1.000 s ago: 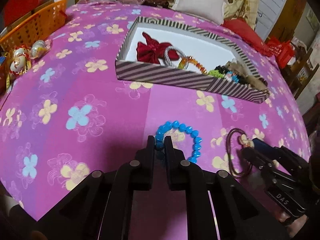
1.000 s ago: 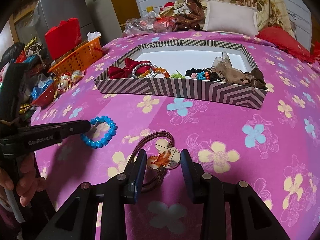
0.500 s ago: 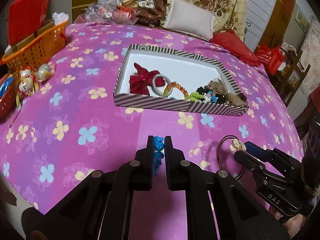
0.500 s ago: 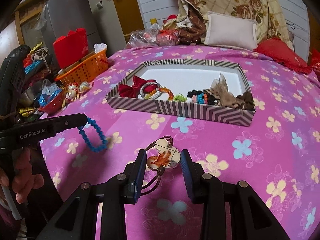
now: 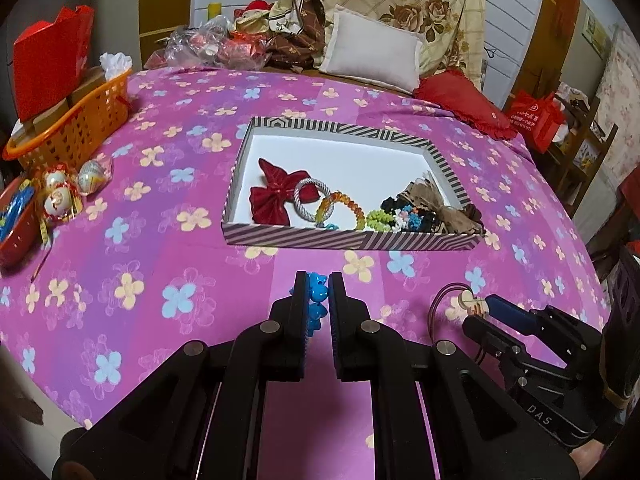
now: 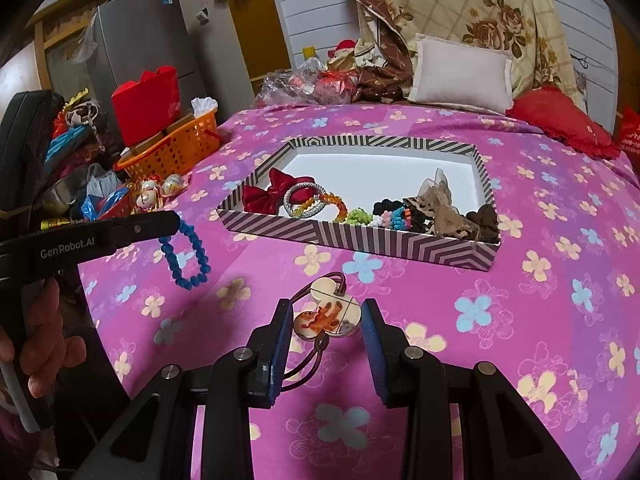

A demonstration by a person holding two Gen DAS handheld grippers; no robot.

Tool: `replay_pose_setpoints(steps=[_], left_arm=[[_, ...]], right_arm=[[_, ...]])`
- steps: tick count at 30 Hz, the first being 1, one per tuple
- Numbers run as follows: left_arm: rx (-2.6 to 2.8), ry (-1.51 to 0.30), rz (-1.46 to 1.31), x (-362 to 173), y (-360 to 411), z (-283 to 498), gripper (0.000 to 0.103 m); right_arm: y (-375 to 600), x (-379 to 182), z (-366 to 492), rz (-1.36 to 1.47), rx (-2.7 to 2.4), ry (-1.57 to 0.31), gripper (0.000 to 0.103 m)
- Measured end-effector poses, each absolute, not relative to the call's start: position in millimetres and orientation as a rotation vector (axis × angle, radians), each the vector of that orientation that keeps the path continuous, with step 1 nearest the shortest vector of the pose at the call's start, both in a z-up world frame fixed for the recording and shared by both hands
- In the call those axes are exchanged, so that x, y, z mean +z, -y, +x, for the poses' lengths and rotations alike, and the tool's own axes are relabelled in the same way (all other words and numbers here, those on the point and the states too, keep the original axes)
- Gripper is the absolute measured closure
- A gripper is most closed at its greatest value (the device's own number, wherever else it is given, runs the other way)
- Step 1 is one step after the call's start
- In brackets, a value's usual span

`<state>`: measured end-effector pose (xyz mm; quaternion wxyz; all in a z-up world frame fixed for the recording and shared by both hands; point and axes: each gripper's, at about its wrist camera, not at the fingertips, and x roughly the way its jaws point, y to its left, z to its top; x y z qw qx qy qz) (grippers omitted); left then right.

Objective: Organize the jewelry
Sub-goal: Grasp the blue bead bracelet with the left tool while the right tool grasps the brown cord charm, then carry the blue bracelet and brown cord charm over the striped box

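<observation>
My left gripper (image 5: 318,286) is shut on a blue bead bracelet (image 5: 318,294), lifted off the bed; in the right wrist view the left gripper (image 6: 174,224) dangles the blue bead bracelet (image 6: 188,254) as a loop. My right gripper (image 6: 326,316) is shut on a hair tie with a round cartoon charm (image 6: 326,314), its brown elastic cord hanging below. In the left wrist view the right gripper (image 5: 478,308) carries that charm hair tie (image 5: 466,302). The striped box (image 5: 348,240) ahead holds a red bow (image 5: 274,196), bracelets and scrunchies.
A pink flowered bedspread (image 6: 520,320) covers the bed. An orange basket (image 5: 76,124), a red tray and small figurines (image 5: 58,196) sit at the left edge. Pillows (image 5: 370,54) and bags lie behind the striped box (image 6: 400,246). A hand (image 6: 44,336) grips the left tool.
Both grippers rose from the bedspread. The blue bracelet left the cloth and now hangs from the left jaws; the charm hair tie came up with the right jaws.
</observation>
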<state>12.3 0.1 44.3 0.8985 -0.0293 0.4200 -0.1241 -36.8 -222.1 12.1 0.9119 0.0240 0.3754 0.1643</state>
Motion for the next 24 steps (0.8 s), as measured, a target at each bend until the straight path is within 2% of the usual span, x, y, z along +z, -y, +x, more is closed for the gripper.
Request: replay_pose_setpoints(steps=[24], left_arm=[[-0.232, -0.866, -0.005, 49.9, 17.9, 40.8, 0.095]], right_arm=[[233.2, 24.8, -14.5, 0.051, 0.328, -0.772, 0.069]])
